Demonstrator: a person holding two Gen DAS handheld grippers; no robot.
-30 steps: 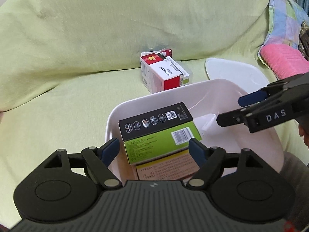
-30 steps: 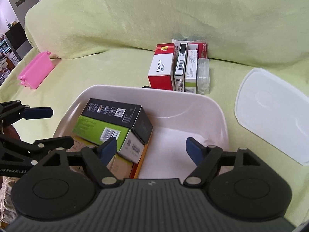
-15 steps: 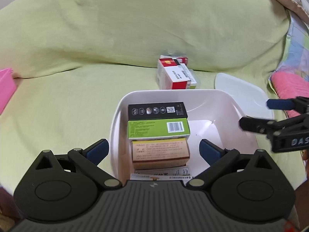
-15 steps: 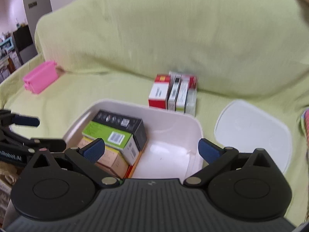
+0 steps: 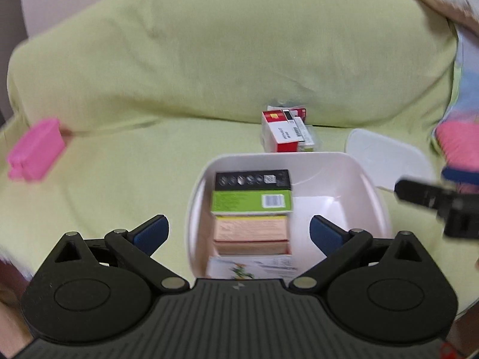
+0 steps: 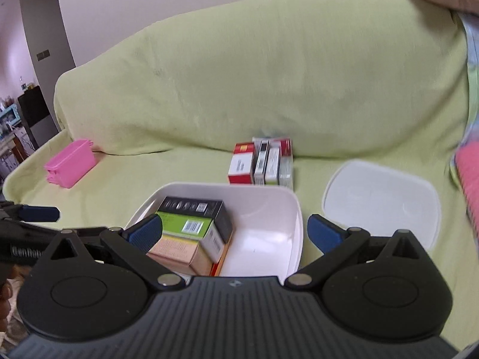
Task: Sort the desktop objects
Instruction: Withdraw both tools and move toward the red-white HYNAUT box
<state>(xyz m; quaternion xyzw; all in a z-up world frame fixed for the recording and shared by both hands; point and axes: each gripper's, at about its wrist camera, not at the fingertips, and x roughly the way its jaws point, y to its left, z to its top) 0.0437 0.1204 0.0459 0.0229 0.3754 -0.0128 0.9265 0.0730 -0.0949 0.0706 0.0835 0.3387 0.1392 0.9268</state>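
Two claws we log, both spread wide and gripping nothing: the left claw (image 5: pixel 239 233) hangs over the near rim of the white bin (image 5: pixel 366 179), the right claw (image 6: pixel 233 233) above the same bin's open half. Inside the bin's left half we count a black box (image 5: pixel 253 179), a green box (image 5: pixel 251 201) and a peach box (image 5: pixel 250 234) packed side by side. Behind the bin a row of small boxes (image 6: pixel 260 164) stands upright on the green-covered sofa (image 6: pixel 269 74), a white lid (image 6: pixel 380 203) lies to the right, a pink box (image 6: pixel 70 167) far left.
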